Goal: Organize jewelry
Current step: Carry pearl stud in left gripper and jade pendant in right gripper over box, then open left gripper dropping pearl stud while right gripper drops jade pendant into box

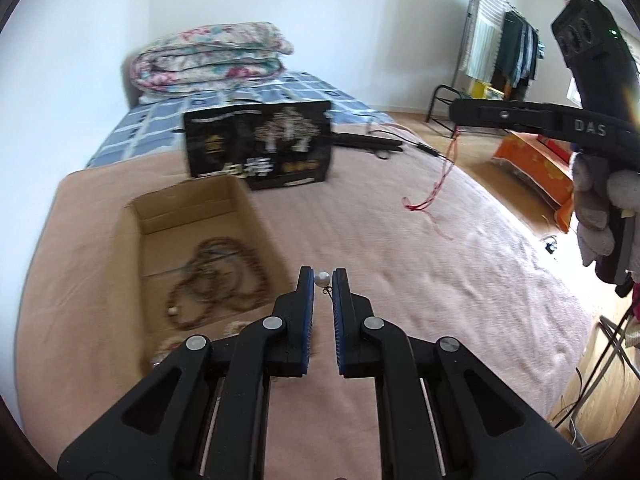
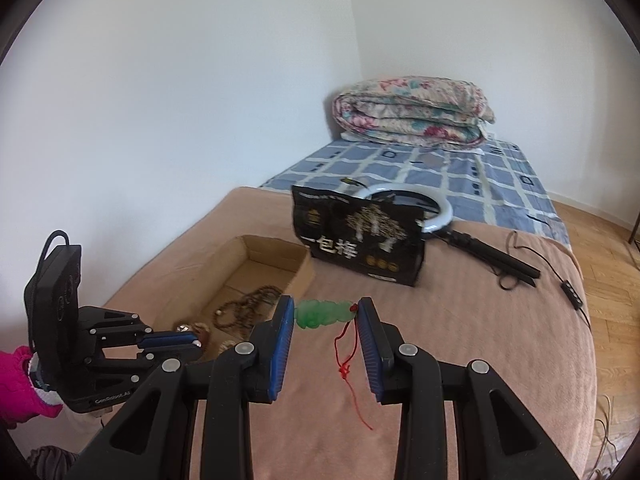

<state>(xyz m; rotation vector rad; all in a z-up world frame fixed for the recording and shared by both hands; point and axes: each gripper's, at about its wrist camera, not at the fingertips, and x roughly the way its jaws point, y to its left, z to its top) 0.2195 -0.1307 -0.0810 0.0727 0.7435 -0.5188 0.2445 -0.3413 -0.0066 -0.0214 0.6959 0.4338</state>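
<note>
Evidently both grippers were loaded and heading for the open brown cardboard box (image 1: 192, 216) on the pinkish-beige blanket (image 1: 440, 280). The left gripper (image 1: 322, 280) had its jaws drawn nearly together, pinching a small white pearl earring (image 1: 322, 279) at the very tips, its thin metal hook dangling just below. The right gripper (image 2: 325, 316) stood partly open, its blue pads pressed on either end of a carved green jade-like pendant (image 2: 322, 313), with a red knotted cord (image 2: 347, 364) trailing down from it. Brown beaded necklaces (image 1: 216, 280) already lay coiled on the box floor.

To do this step well, each piece needed carrying clear of the near box wall and well inside before being let go, since the pearl was held by so little that any jolt could have flicked it onto the blanket. Lowering close to the beads before easing the jaws apart looked wise. The cord needed watching, as it could have snagged on the cardboard rim. Taking turns would have kept the two tools from colliding over the box.
</note>
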